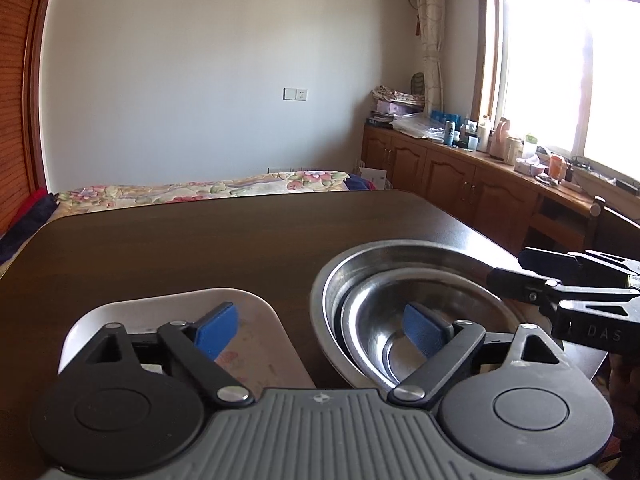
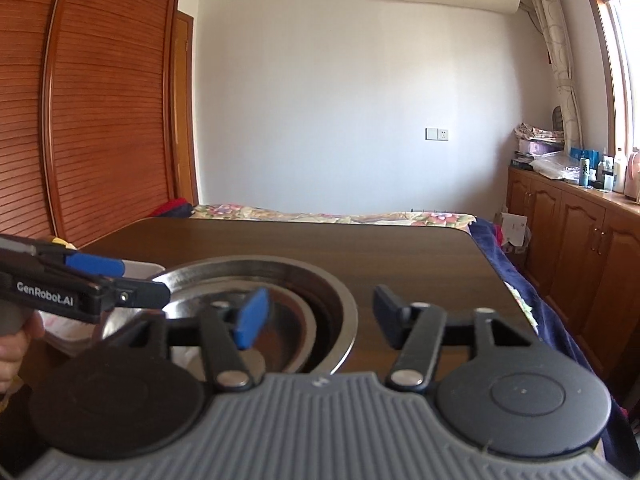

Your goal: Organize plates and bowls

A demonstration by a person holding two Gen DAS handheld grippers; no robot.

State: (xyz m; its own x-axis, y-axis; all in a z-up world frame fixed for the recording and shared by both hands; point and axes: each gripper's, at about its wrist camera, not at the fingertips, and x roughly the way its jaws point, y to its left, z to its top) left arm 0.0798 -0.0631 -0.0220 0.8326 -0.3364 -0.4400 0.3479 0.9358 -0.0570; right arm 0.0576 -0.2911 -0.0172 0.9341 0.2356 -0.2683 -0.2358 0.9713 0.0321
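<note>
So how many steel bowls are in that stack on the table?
3 show: a large round steel bowl outermost, a medium steel bowl nested in it, and a small steel bowl innermost. The left gripper hides part, so more may be there.

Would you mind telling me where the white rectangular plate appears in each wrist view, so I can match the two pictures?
Left wrist view: the white rectangular plate sits lower left on the dark wooden table, behind the left gripper.
Right wrist view: only a sliver of its rim shows at the left edge, behind the other gripper.
Shared landmark: the nested round steel bowls lie just to its right in both.
</note>
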